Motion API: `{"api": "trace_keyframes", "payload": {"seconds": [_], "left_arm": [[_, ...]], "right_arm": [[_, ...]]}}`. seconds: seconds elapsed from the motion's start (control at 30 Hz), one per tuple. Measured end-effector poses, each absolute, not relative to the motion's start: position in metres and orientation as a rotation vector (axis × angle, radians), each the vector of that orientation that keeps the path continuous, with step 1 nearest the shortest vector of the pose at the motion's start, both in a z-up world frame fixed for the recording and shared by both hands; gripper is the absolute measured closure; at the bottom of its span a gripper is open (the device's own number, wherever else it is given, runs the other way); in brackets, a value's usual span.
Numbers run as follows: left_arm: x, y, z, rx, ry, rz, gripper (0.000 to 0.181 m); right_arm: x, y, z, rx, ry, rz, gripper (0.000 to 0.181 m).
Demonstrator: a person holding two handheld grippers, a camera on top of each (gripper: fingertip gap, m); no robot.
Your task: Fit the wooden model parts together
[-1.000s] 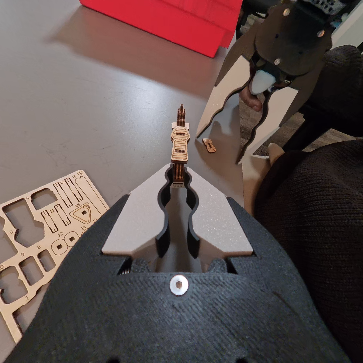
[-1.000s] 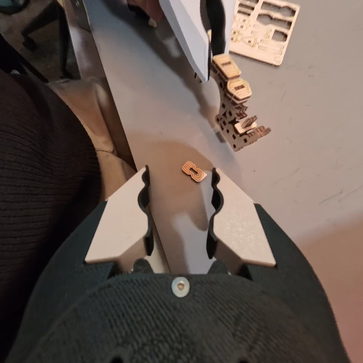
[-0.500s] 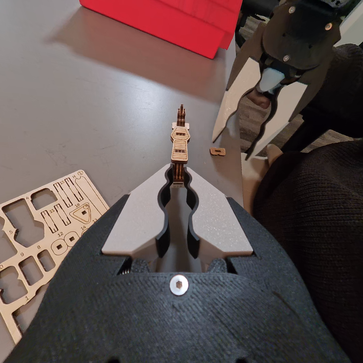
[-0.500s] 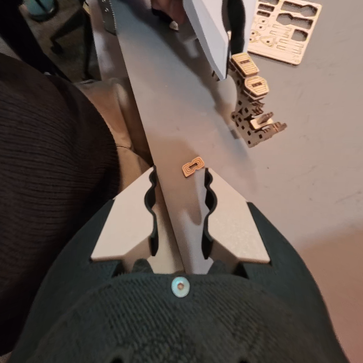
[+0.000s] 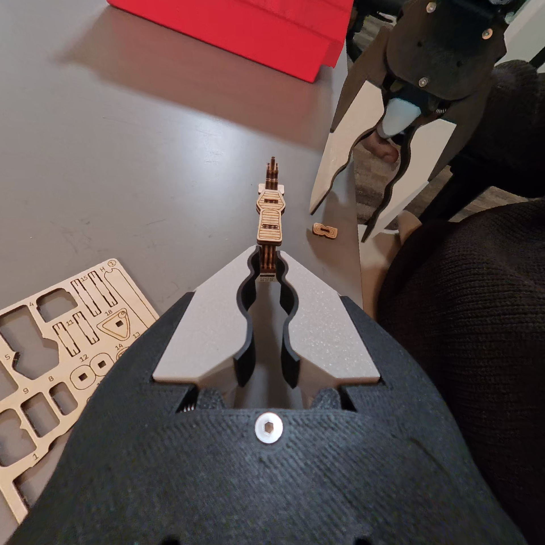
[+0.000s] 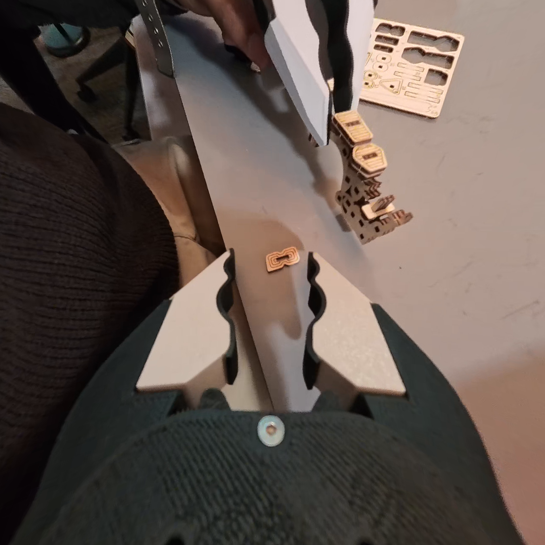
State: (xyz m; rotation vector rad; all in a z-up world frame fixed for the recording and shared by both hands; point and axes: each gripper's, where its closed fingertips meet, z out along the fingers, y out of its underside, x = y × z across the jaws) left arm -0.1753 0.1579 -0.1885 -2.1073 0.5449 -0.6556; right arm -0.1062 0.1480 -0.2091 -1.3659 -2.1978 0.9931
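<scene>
The left gripper (image 5: 267,259) has its two fingers clamped on the near end of the half-built wooden model (image 5: 269,216), holding it up off the grey table (image 5: 132,153) with its flat, engraved plates facing upward. The right gripper (image 6: 269,256) hangs just above the table with its fingers spread apart and nothing between them, and the small loose piece (image 6: 282,259), shaped like a figure eight with a slot in the middle, lies flat just ahead of its tips, close to the table's edge. To my eye the step is picking that piece up. Being thin and flat, it will want the fingertips set low on either side and closed gently, or it could skid off the edge. The cut-out sheet (image 5: 59,348) lies well apart on the left, and the model should be kept level for the fit.
</scene>
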Motion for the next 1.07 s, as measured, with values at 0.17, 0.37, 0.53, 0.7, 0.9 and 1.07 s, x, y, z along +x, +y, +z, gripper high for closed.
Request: {"api": "trace_keyframes", "payload": {"seconds": [0.17, 0.37, 0.53, 0.7, 0.9, 1.07], "left_arm": [[-0.17, 0.155, -0.19, -2.107, 0.596, -0.646, 0.174], [-0.164, 0.152, -0.19, -2.097, 0.643, -0.651, 0.174], [-0.161, 0.151, -0.188, -2.081, 0.649, -0.669, 0.174], [-0.159, 0.15, -0.189, -2.088, 0.664, -0.664, 0.174], [-0.147, 0.145, -0.194, -2.098, 0.738, -0.645, 0.174], [-0.137, 0.138, -0.195, -2.076, 0.831, -0.649, 0.174]], "right_arm": [[-0.11, 0.148, -0.218, -1.312, -2.232, 0.892, 0.143], [-0.108, 0.145, -0.219, -1.308, -2.247, 0.934, 0.158], [-0.105, 0.147, -0.218, -1.326, -2.257, 0.912, 0.158], [-0.107, 0.15, -0.189, -1.291, -2.15, 1.031, 0.158], [-0.114, 0.168, -0.157, -1.31, -1.952, 1.077, 0.158], [-0.111, 0.167, -0.176, -1.315, -2.064, 0.917, 0.158]]}}
